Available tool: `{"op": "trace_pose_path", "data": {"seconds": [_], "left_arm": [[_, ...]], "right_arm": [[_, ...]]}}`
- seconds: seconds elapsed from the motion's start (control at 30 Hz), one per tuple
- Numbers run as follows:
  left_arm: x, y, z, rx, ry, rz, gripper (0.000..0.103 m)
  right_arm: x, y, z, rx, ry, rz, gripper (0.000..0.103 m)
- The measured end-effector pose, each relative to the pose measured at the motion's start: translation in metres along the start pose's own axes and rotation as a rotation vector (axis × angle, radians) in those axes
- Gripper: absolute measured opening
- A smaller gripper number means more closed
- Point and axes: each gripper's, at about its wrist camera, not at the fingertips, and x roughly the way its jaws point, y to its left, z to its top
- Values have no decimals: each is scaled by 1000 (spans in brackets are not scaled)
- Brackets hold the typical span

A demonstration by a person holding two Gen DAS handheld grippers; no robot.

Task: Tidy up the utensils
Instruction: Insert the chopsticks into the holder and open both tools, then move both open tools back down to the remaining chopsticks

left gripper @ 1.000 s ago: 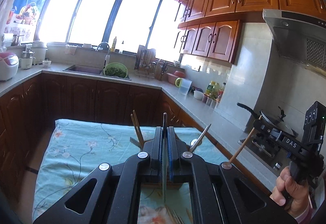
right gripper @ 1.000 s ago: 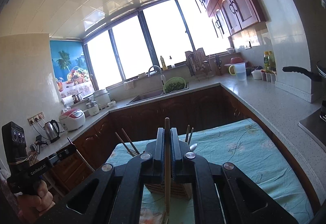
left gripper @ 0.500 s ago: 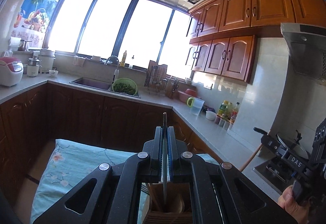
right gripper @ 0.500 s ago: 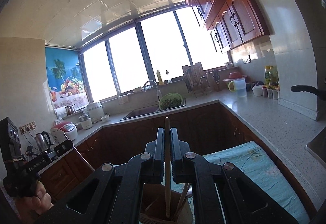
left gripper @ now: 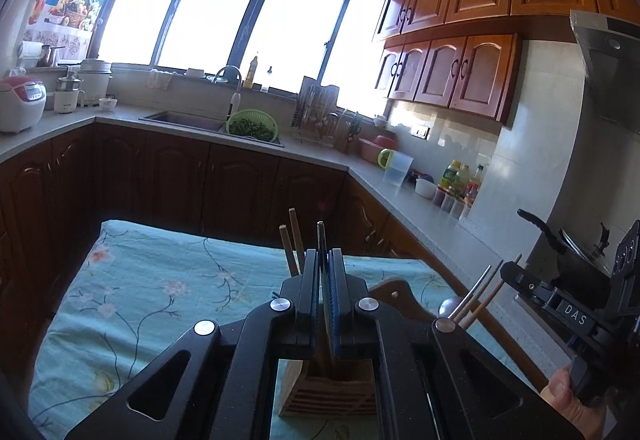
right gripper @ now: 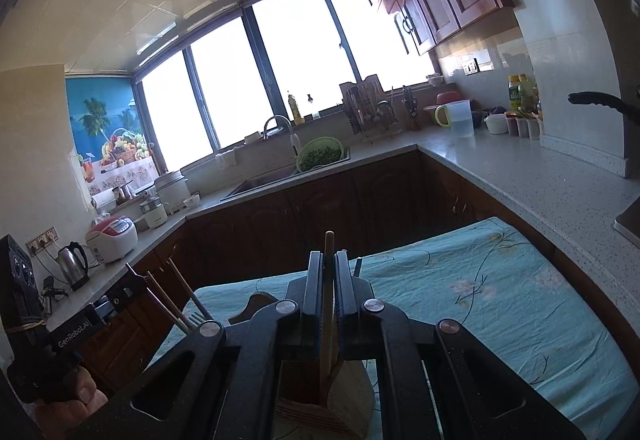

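A slotted wooden utensil holder point(left gripper: 328, 392) point(right gripper: 348, 396) stands on the table right under both grippers. My left gripper point(left gripper: 323, 256) is shut on a thin dark utensil handle point(left gripper: 320, 236) held upright, its lower end down in the holder. In the same way my right gripper point(right gripper: 328, 256) is shut on a wooden stick point(right gripper: 329, 244) that reaches into the holder. Two wooden chopsticks point(left gripper: 291, 248) rise from the holder behind the left fingers. In the right wrist view they show as chopsticks point(right gripper: 168, 300) beside a fork point(right gripper: 196, 316).
A teal flowered cloth point(left gripper: 160, 292) covers the table. A brown wooden board point(left gripper: 394, 294) lies behind the holder. Dark cabinets and a grey counter point(right gripper: 520, 179) wrap around the table. A pan point(left gripper: 576, 260) sits at the right. A hand point(left gripper: 568, 396) holds the other gripper.
Both grippers have come down and forward with their utensils still clamped. The holder now sits directly beneath them, and the utensils' lower ends are in it.
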Motion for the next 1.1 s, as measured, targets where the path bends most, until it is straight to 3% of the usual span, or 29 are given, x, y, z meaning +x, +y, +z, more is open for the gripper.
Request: {"op": "trace_pose_path", "data": {"seconds": [0.17, 0.5, 0.7, 0.77, 0.8, 0.87, 0.97, 1.03, 1.1], "left_arm": [[18, 6, 4, -11, 35, -1, 3], [11, 11, 14, 1, 36, 8, 3], [-4, 11, 8, 1, 32, 12, 4], [-12, 10, 10, 2, 19, 12, 4], [-16, 10, 8, 2, 12, 11, 7], [-25, 9, 7, -1, 1, 10, 17], [-43, 11, 2, -9, -26, 24, 35], [-54, 13, -5, -21, -31, 42, 63], [-68, 14, -13, -32, -43, 56, 74]], "right_arm": [[5, -4, -3, 7, 13, -8, 6], [8, -8, -2, 19, 24, -10, 6], [0, -9, 0, 47, 21, 18, 16], [-9, -9, 3, 54, -2, 29, 39], [-15, -8, 5, 55, -17, 33, 46], [-26, -7, 9, 59, -50, 44, 67], [-44, -6, 11, 56, -89, 53, 86], [-55, -4, 9, 48, -101, 49, 95], [-66, -5, 3, 49, -100, 49, 101]]}}
